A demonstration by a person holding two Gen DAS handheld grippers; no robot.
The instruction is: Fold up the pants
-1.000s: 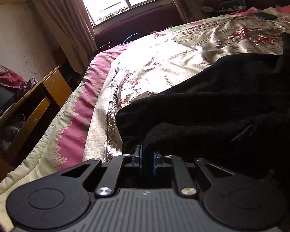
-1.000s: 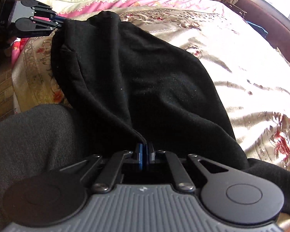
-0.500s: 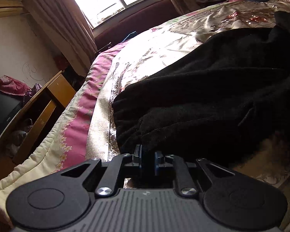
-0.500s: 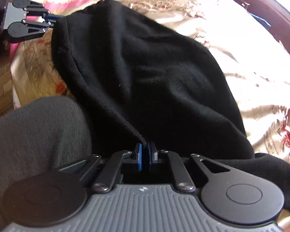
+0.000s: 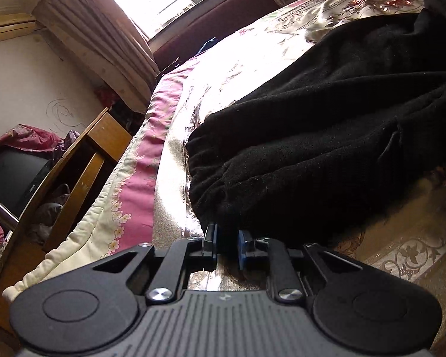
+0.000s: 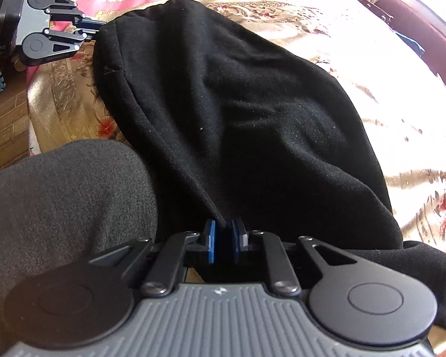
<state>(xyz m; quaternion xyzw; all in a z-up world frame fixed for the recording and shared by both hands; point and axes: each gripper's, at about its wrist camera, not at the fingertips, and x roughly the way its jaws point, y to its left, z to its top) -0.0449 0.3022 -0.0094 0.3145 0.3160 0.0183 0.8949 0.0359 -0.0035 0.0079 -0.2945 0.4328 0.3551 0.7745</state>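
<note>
Black fleece pants (image 6: 238,113) lie bunched across a shiny floral satin bedspread (image 5: 175,196). The left gripper (image 5: 226,245) sits low at the near bed edge, jaws slightly parted; fabric seems to lie between its blue pads. The right gripper (image 6: 224,242), also narrowly parted, has a fabric fold between its fingers.

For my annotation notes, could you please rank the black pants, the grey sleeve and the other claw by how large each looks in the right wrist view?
1. Black pants, filling most of the picture.
2. Grey sleeve, though it lies very near the camera, so its real size is unsure.
3. Left claw, small at the top left, farther from the camera, at the pants' edge.
</note>
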